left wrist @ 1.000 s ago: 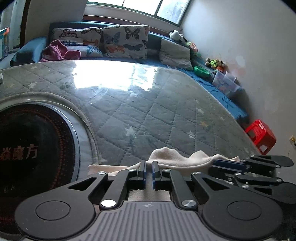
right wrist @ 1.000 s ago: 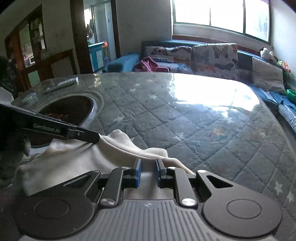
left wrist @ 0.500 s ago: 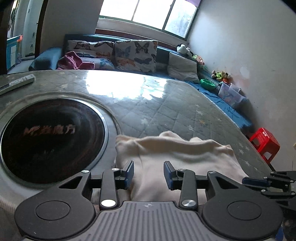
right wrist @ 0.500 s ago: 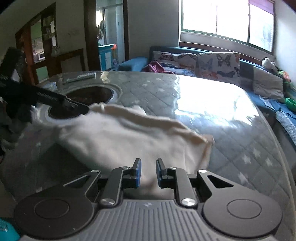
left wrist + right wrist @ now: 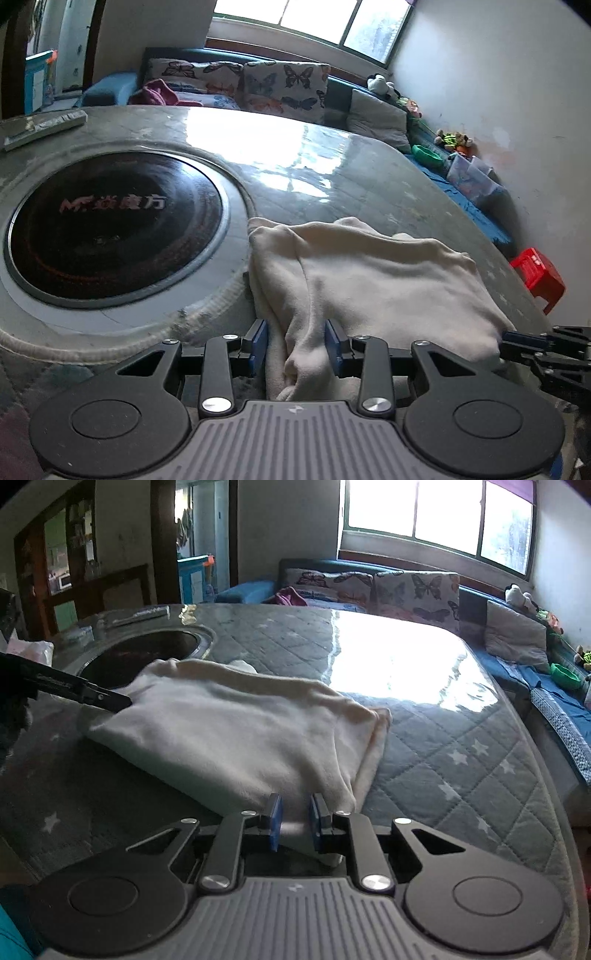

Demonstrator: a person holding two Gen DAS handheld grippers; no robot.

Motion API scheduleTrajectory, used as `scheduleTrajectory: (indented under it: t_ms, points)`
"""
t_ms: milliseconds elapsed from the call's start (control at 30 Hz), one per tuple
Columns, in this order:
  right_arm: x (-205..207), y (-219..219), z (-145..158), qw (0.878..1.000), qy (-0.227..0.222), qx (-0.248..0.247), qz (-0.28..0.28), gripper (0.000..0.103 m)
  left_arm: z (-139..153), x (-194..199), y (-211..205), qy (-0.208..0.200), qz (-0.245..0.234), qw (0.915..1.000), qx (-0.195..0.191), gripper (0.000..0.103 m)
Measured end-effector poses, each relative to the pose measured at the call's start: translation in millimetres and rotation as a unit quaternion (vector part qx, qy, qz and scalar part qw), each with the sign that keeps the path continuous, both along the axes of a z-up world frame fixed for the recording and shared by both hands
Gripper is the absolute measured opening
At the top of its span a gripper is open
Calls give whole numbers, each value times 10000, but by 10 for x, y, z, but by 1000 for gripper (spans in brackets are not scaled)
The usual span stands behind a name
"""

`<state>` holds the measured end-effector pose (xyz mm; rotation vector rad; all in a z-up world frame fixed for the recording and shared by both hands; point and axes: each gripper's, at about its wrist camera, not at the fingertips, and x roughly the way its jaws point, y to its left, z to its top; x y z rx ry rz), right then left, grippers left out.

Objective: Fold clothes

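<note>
A cream garment [image 5: 369,280] lies folded and flat on the quilted grey table, beside the round cooktop. My left gripper [image 5: 295,345] is at its near left corner. Its jaws stand apart with a loose fold of the cloth lying between them, not pinched. In the right wrist view the garment [image 5: 229,731] spreads out ahead, and my right gripper [image 5: 296,821] is shut on its near right corner. The left gripper's [image 5: 92,698] tips touch the cloth's far left edge there. The right gripper [image 5: 517,341] shows at the right edge of the left wrist view.
A black round cooktop [image 5: 114,218] is set into the table left of the garment. A grey remote [image 5: 44,123] lies at the far left. Behind the table stands a sofa with butterfly cushions [image 5: 284,85]. A red stool [image 5: 539,277] stands on the floor at the right.
Both grippers drew back toward the table's near edge, and the garment now lies spread flat. The left jaws went from shut on the cloth to apart. The right jaws stayed pinched.
</note>
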<state>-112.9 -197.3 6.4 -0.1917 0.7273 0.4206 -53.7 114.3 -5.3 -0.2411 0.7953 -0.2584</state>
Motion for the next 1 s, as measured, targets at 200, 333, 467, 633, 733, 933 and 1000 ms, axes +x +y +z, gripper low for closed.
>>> scheduleTrajectory:
  t_ms: [200,333,467,633,733,933,1000]
  points:
    - [10,46,134,9998,-146,55,95,16,27,-24,55,-17,115,9999,-25,37]
    - [109,125,107,9996,-142,125,187,16,27,-31,65,-31,157,9999,-9,37]
    - [177,135,72,9998,-68,105,153,16,14,-24,81,1,197,9998,51,40]
    - [120,349,219,9975,-214,-71,667,16,97,-11,172,-10,353,9993,-104,39]
    - [74,601,255,9924,-268,-166,1190,20,137,5,241,34,495,9986,-205,39]
    - [-35,1168,252,9740,-335,-388,2209,22,175,9,340,143,685,9969,-354,42]
    - [-74,1339,246,9668,-384,-484,2479,22,171,15,363,202,723,9962,-450,42]
